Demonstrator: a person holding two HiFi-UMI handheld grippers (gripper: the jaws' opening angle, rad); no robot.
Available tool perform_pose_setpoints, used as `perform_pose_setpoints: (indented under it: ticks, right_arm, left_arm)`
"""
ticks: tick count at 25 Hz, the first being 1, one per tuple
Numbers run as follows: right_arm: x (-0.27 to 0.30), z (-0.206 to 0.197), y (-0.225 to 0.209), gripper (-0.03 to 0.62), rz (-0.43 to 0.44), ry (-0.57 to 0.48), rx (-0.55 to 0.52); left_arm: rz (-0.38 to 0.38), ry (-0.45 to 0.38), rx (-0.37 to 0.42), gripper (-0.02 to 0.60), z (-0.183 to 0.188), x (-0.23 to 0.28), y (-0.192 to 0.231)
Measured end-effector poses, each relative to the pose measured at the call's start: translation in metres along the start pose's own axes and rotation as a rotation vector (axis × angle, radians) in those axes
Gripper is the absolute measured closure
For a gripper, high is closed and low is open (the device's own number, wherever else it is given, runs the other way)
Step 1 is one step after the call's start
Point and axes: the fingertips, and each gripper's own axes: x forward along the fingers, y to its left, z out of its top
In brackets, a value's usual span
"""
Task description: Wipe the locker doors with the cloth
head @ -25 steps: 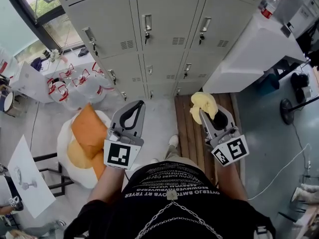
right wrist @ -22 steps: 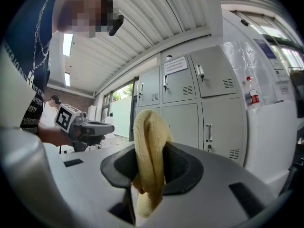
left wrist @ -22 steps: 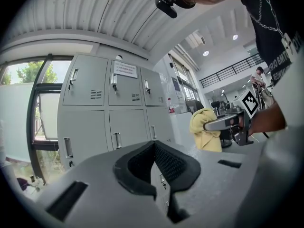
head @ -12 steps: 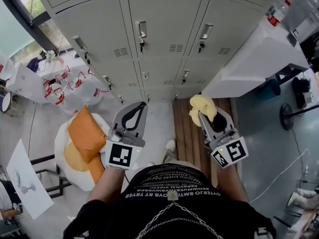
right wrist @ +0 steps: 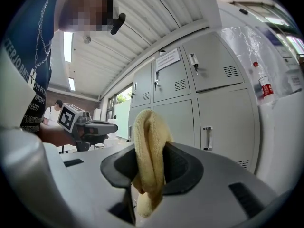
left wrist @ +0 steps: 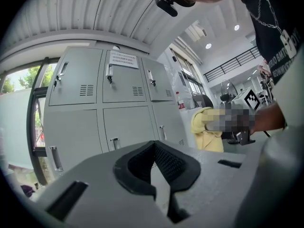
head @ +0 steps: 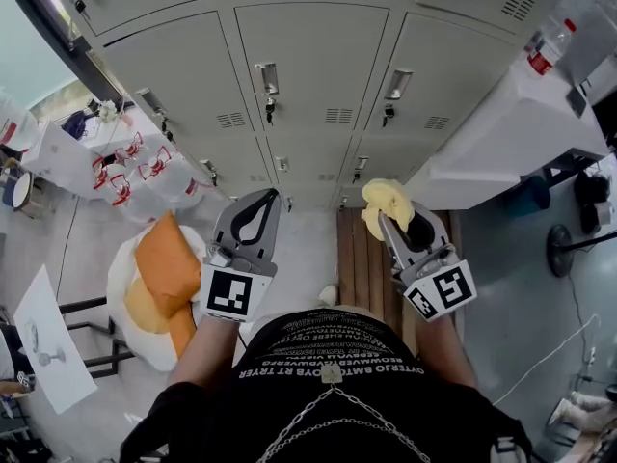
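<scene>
1. The right gripper (head: 400, 222) is clamped shut on the yellow cloth (head: 388, 201), which bunches up out of its jaws. It is held in front of the locker doors (head: 308, 75) and apart from them, so wiping is not yet under way.
2. The left gripper (head: 260, 199) has its jaws closed tip to tip with nothing between them. It hovers level with its partner, also short of the lockers.
3. Risk: only a fold of the cloth is pinched, so dragging it across a door could pull it free.
4. Risk: each door carries a protruding handle (head: 267, 77) with a key below it, and the loose bulk of cloth may snag there. A hard jaw could also knock the metal if the cloth is pressed off-centre.
5. The doors are smooth grey painted metal with small vent slots.
6. A white cabinet (head: 501, 133) butts against the lockers' right side, with a red-capped bottle (head: 545, 51) on it. An orange cushion (head: 164, 258) lies on the floor out from the lockers' left half.
</scene>
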Motion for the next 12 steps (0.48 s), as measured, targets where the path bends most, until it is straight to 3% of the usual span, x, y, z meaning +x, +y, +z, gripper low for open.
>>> perform_pose_setpoints:
  ticks: [8,12]
  right_arm:
    - [0.011,0.003,-0.049,0.485,0.038,-0.02,0.01]
    - [0.022,0.001,-0.056,0.485,0.069,-0.022,0.024]
  left_arm:
    - [0.014,-0.007,0.069,0.575,0.014,0.045,-0.011]
    - [0.042,0.013,0.05,0.575,0.007,0.05,-0.009]
